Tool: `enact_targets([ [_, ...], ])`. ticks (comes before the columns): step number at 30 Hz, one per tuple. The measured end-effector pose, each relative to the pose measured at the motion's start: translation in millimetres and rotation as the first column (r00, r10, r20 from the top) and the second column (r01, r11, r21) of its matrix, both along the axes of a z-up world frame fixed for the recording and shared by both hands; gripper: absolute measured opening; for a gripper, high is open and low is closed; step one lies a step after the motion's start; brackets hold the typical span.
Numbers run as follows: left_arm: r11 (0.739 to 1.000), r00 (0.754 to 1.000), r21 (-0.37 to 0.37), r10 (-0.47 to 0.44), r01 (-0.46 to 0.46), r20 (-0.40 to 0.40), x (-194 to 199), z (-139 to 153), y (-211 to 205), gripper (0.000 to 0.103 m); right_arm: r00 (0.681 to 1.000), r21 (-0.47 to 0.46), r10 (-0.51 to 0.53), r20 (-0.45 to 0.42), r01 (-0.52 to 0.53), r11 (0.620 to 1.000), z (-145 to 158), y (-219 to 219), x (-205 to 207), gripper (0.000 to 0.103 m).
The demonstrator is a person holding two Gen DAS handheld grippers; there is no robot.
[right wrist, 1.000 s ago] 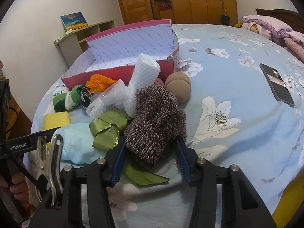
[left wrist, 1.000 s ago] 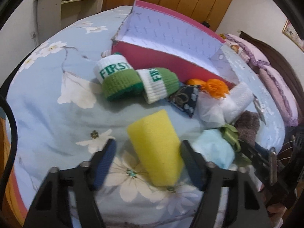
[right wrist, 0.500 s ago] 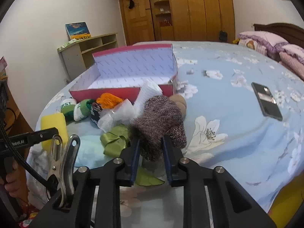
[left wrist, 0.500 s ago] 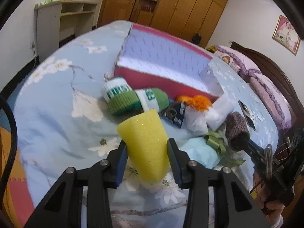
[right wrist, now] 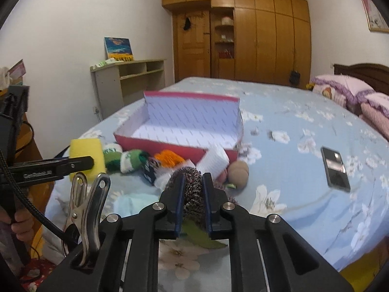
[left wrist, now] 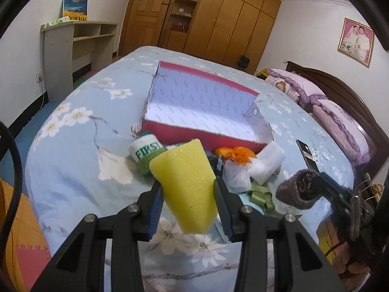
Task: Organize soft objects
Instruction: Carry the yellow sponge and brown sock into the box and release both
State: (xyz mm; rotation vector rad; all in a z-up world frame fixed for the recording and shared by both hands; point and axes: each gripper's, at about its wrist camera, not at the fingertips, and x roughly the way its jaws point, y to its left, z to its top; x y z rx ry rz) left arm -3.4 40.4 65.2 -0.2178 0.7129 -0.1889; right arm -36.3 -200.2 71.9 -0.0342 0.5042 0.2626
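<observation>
My left gripper (left wrist: 188, 186) is shut on a yellow sponge (left wrist: 182, 168), held clear above the bed; the right wrist view shows this sponge (right wrist: 87, 150) at the left. My right gripper (right wrist: 193, 177) has its jaws closing tight on a brown knit sock (right wrist: 192, 194), squeezed thin between the pads and lifted off the pile. The left wrist view shows the sock (left wrist: 295, 189) hanging at the right. Beyond both stands an open red box (left wrist: 194, 133) with a white lining. Green-and-white socks (left wrist: 145, 150), an orange pom-pom (left wrist: 239, 153) and white foam mesh (left wrist: 267, 160) lie before it.
A green ribbon (left wrist: 260, 194), a pale blue cloth (right wrist: 136, 202) and tan balls (right wrist: 239, 171) lie on the flowered bedspread. A phone (right wrist: 335, 169) rests to the right, pillows (left wrist: 340, 126) beyond it. A shelf unit (left wrist: 80, 48) stands by the left wall.
Both grippers closed on their objects and rose from the bed: the left lifted the yellow sponge, the right lifted the brown knit sock. Both views now tilt up toward the box.
</observation>
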Motion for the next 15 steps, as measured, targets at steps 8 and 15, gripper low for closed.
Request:
enact_targets([
  [8,0.999,0.999,0.036,-0.026,0.025,0.023,17.9,20.5,-5.5,0.043,0.999,-0.001,0.025,0.039,-0.025,1.0,22.6,4.9,10.1,0.015],
  [15,0.997,0.998,0.075,-0.037,0.033,0.042,40.1,34.0,-12.7,0.043,0.998,-0.015,0.028,0.063,-0.027,1.0,37.8,6.1,33.0,0.015],
])
